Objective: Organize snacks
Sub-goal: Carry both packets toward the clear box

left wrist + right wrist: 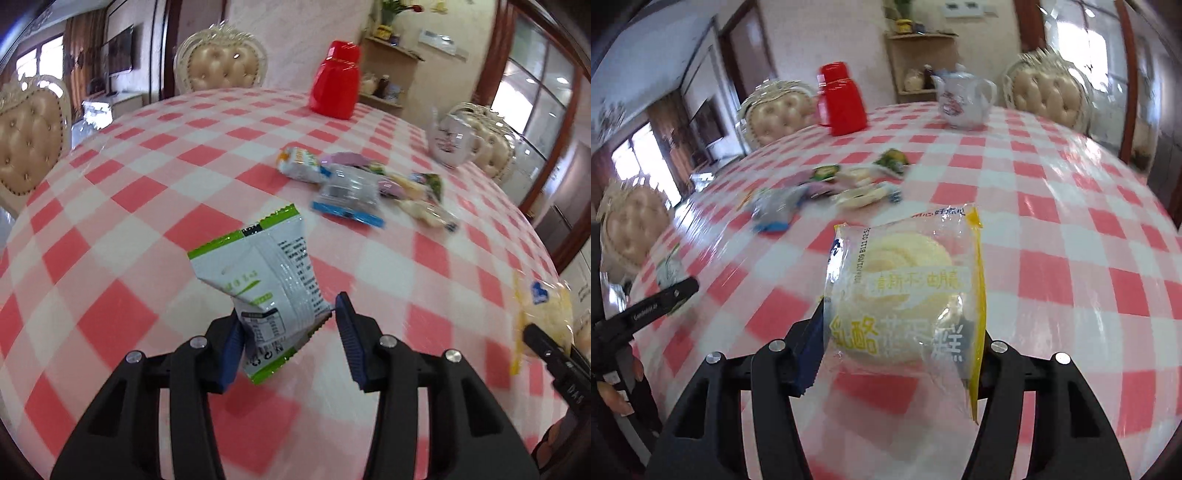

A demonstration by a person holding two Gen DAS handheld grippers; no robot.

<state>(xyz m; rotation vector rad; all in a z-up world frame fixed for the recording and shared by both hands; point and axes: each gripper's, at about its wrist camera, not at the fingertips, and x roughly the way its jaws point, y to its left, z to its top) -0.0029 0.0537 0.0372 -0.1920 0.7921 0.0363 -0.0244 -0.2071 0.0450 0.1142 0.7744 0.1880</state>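
My left gripper [288, 310] is shut on a white-and-green snack packet [266, 266], which stands up above the red-checked table [110, 221]. My right gripper [903, 314] is shut on a clear yellow-edged packet with a round pale cake [905, 280]; its right finger is hidden behind the wrapper. That same cake packet [543, 306] shows at the right edge of the left wrist view. The green packet [670, 266] and a left finger [665, 295] show at the left of the right wrist view. A blurred pile of loose snacks [354, 184] [827, 188] lies further back on the table.
A red jug [334, 85] [842, 99] and a white teapot [452, 142] [962, 98] stand at the far side of the table. Cream padded chairs [221, 62] [1049, 92] ring it. A person's hand [613, 391] is at the lower left.
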